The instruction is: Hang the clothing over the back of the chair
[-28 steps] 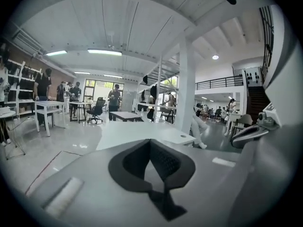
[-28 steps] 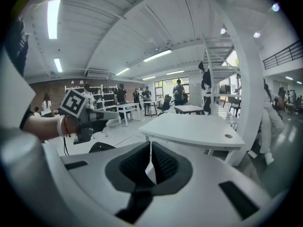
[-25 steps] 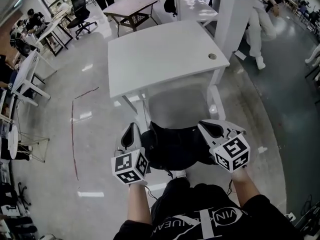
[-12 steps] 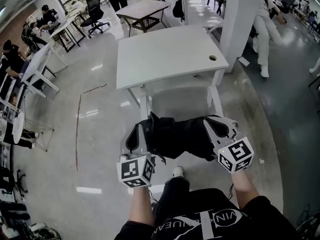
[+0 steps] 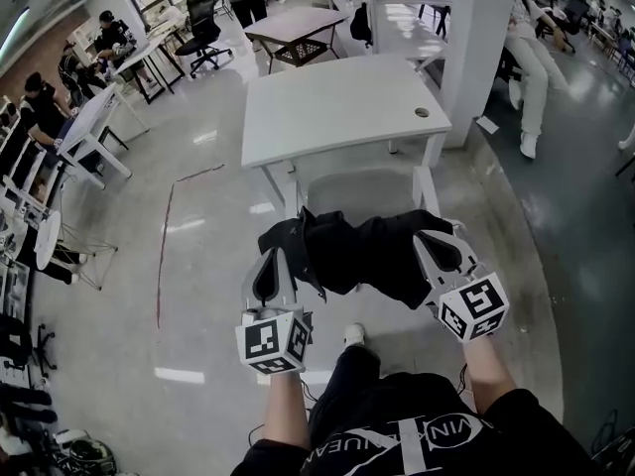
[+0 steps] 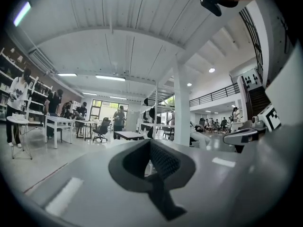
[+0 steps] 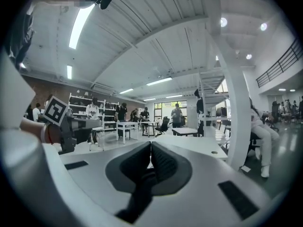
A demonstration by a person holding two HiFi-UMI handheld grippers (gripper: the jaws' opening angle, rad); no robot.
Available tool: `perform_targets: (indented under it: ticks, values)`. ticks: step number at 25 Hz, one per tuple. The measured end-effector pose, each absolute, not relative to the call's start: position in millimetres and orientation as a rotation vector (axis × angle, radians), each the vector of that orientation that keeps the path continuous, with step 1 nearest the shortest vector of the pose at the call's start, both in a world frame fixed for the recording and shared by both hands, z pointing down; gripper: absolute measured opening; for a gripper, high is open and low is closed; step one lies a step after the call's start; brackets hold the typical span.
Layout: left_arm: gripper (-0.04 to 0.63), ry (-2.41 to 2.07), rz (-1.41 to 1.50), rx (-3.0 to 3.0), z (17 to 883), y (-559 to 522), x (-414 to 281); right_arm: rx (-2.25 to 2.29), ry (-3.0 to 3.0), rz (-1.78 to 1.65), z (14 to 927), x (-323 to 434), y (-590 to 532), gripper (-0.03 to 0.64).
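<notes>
Two claws hold a black garment (image 5: pixel 362 251) up in the air, spread crosswise between them in front of the person. Its left end sits in the left claw (image 5: pixel 281 238), whose jaws are together in the left gripper view, with a dark strip of cloth caught low in the gap. The right claw (image 5: pixel 429 238) is clamped on the other end the same way (black cloth trails down out of its closed jaws in the right gripper view). Both claws point roughly level, away from the person.

Between them the garment bunches in folds, and its lower edge sags deepest near the right claw. Just beyond it a pale chair (image 5: pixel 367 184) stands tucked between the legs of a white bench (image 5: pixel 337 117). From above, the cloth overlaps the chair's near edge, but whether they touch I cannot tell. One white shoe (image 5: pixel 353 336) shows on the glossy floor (image 5: pixel 208 266) below the garment.
</notes>
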State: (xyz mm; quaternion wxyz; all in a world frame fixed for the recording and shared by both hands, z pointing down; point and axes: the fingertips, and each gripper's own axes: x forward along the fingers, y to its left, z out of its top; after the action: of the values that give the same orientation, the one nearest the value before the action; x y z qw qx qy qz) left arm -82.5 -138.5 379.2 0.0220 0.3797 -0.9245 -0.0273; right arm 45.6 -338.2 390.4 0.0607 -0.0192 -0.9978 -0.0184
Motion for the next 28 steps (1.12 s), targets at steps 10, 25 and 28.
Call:
perform_targets:
  ticks: [10, 25, 28]
  values:
    - [0.009, -2.91, -0.094, 1.179, 377, -121, -35, -0.044, -3.068, -0.082, 385, 84, -328, 0.014]
    - [0.009, -2.932, -0.126, 1.181, 369, -104, 3, -0.052, -3.104, -0.095, 377, 111, -311, 0.014]
    - [0.009, -2.937, -0.122, 1.179, 368, -104, 7, -0.06, -3.106, -0.1, 376, 115, -309, 0.013]
